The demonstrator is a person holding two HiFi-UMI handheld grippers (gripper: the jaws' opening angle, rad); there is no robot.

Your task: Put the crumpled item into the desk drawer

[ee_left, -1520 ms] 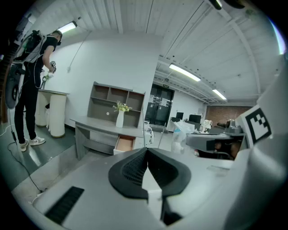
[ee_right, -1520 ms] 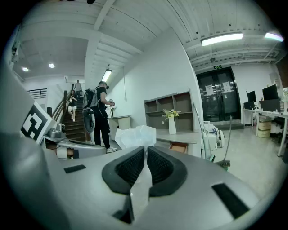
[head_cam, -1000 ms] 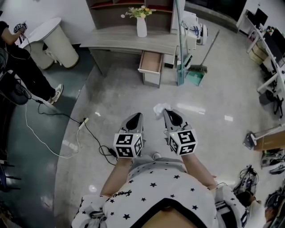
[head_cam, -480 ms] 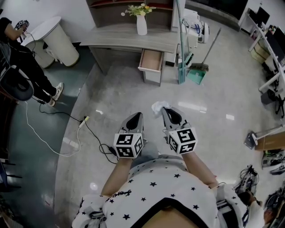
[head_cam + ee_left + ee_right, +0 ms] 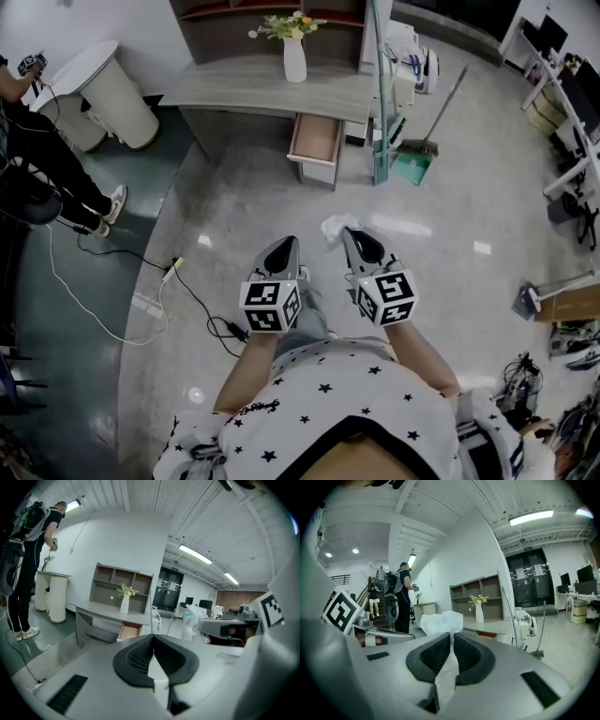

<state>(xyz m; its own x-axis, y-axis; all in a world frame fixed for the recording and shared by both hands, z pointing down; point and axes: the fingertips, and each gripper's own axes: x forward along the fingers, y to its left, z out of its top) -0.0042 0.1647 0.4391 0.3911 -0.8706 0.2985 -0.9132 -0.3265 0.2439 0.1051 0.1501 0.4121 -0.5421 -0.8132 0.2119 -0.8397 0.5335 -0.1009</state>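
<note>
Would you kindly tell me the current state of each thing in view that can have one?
desk drawer: pulled open, nothing visible inside.
crumpled item: off the floor, pinched at the jaw tips of the right gripper.
right gripper: shut on the crumpled item.
left gripper: jaws together, nothing between them.
vase: upright on the desk, holding flowers.

My left tool (image 5: 152, 639) has its jaws closed together, nothing between them. Ahead stands the bench (image 5: 101, 612): a vase (image 5: 124, 604) on top, an open drawer (image 5: 130, 630) under its right end, shelves (image 5: 123, 580) behind it, a person (image 5: 28, 564) off its left.
</note>
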